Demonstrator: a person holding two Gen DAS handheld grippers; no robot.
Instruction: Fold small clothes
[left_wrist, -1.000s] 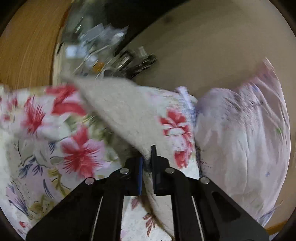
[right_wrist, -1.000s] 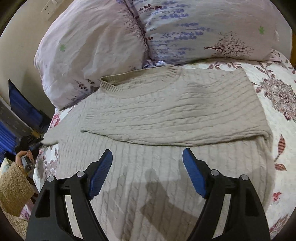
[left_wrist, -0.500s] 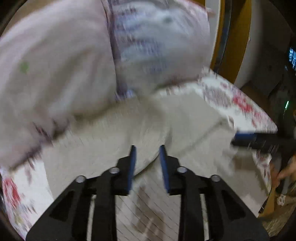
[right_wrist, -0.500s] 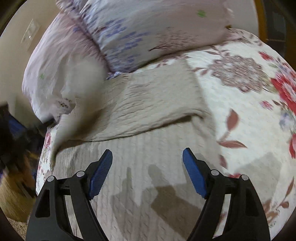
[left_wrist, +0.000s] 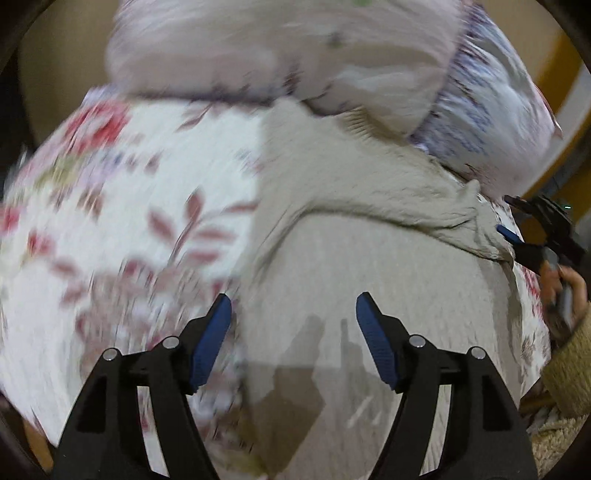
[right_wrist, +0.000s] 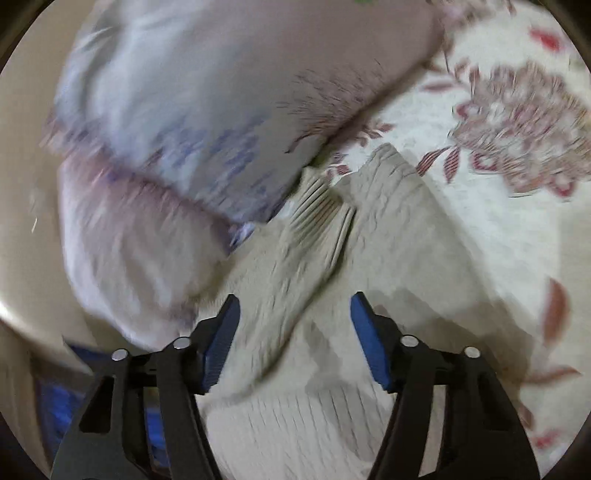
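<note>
Beige knit sweater (left_wrist: 369, 266) lies on bed (left_wrist: 129, 206), collar at pillows (left_wrist: 295, 55). Left gripper (left_wrist: 293, 332) jaws apart, empty, over sweater's left edge. Right gripper (right_wrist: 295, 332) jaws apart, empty, sleeve fold straight ahead between them; sleeve runs diagonally toward pillows. Right nearer fold.

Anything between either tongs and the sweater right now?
Nothing visible. Both the left tongs and right tongs are open with the beige sweater directly beneath them. The pillows only crowd its collar end.
</note>
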